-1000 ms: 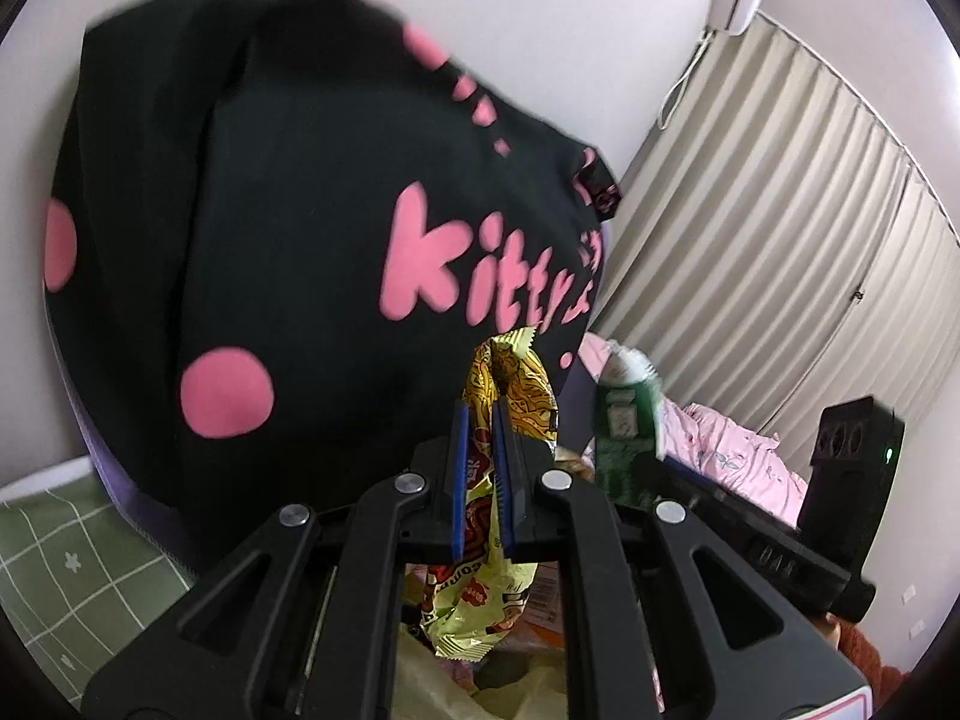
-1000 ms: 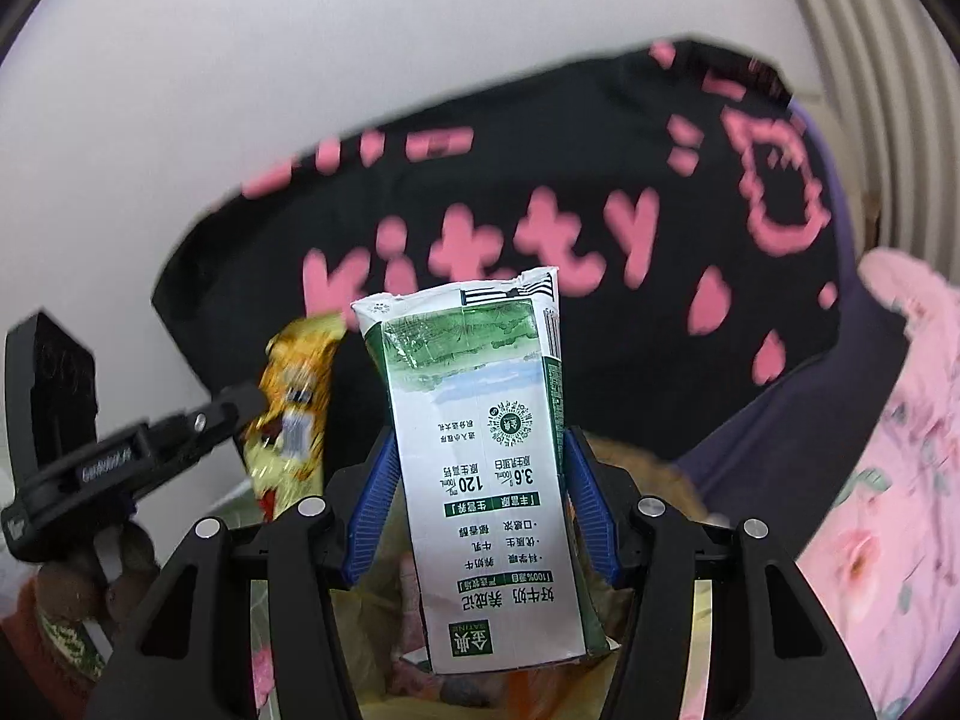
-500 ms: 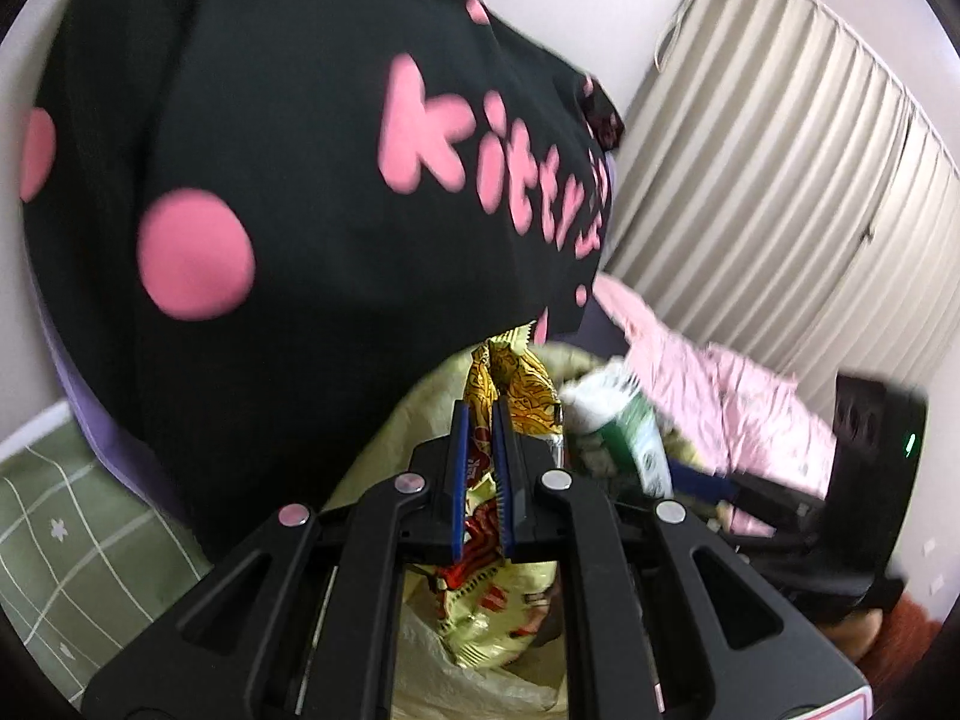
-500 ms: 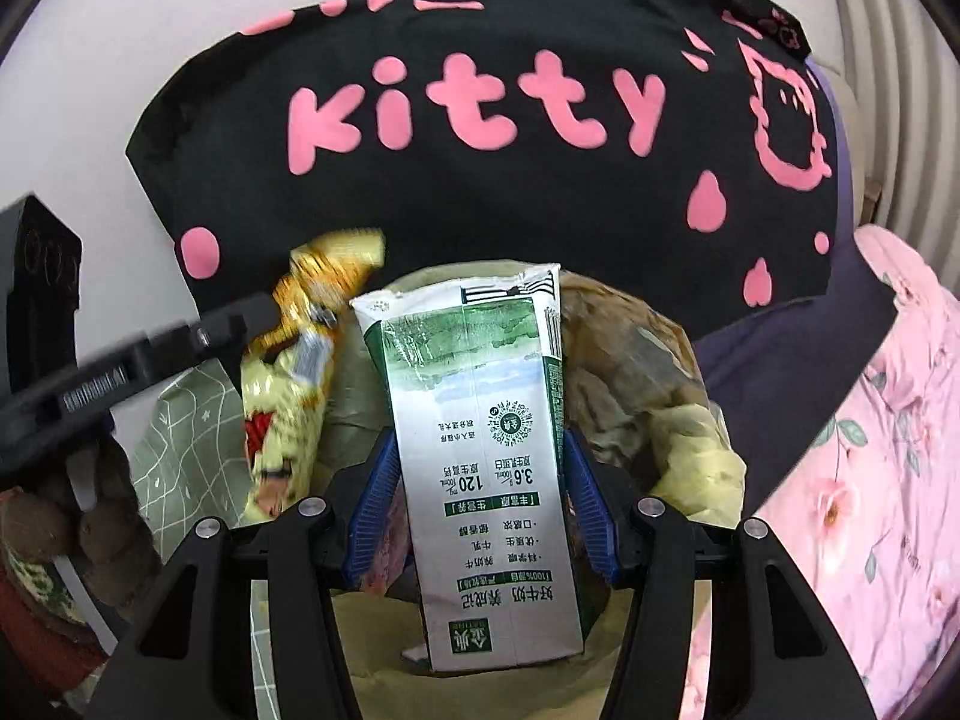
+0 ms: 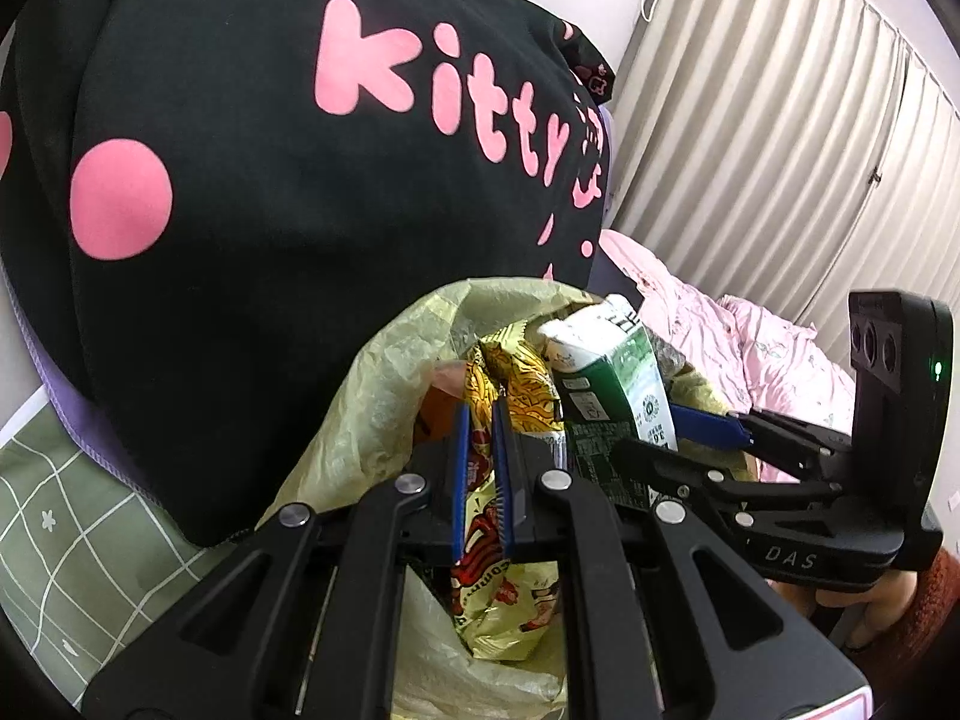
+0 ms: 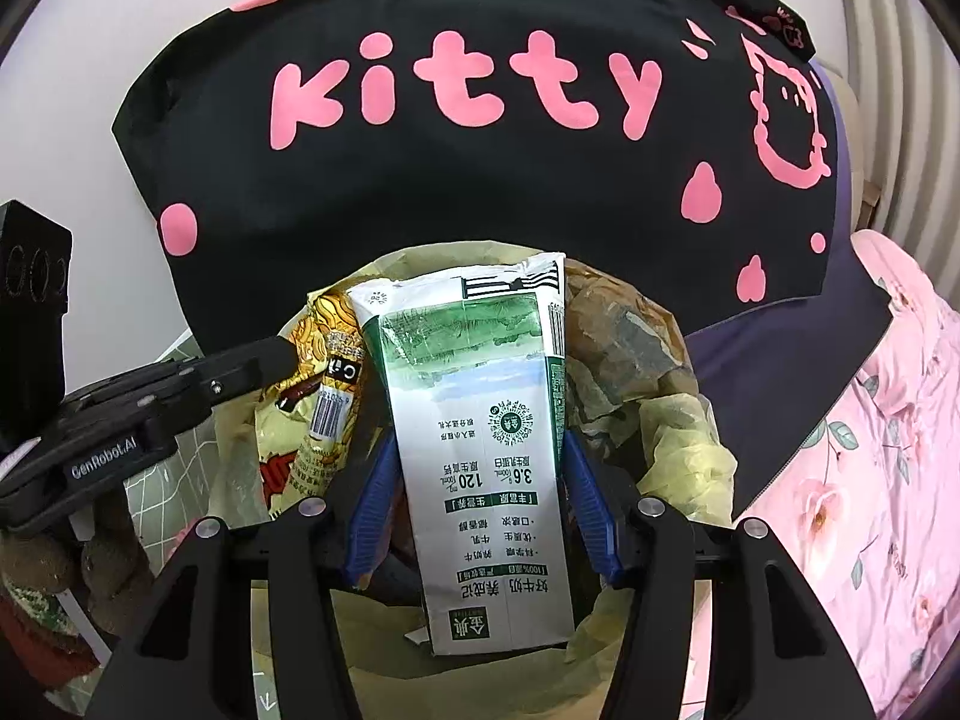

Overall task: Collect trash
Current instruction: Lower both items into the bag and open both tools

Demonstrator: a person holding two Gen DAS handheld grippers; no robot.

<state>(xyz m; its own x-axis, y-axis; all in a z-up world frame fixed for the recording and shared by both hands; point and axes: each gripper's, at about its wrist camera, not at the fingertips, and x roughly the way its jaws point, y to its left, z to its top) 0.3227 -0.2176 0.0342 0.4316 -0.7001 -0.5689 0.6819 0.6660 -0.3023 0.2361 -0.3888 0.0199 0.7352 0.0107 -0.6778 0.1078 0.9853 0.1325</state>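
My left gripper (image 5: 480, 414) is shut on a yellow and red snack wrapper (image 5: 510, 594), which also shows in the right wrist view (image 6: 312, 420). My right gripper (image 6: 477, 444) is shut on a green and white milk carton (image 6: 486, 450), which also shows in the left wrist view (image 5: 612, 384). Both pieces hang over the open mouth of a yellowish plastic trash bag (image 5: 372, 396), whose rim also shows in the right wrist view (image 6: 678, 420). The two grippers are side by side, close together.
A big black cushion with pink "kitty" lettering (image 6: 480, 120) stands just behind the bag. A pink floral bedsheet (image 6: 888, 450) lies to the right, a green checked cloth (image 5: 60, 516) to the left. Beige curtains (image 5: 780, 120) hang at the back right.
Both grippers have come down and forward with their loads. The trash bag's mouth has come into view under them, and the wrapper and carton now sit at its opening.
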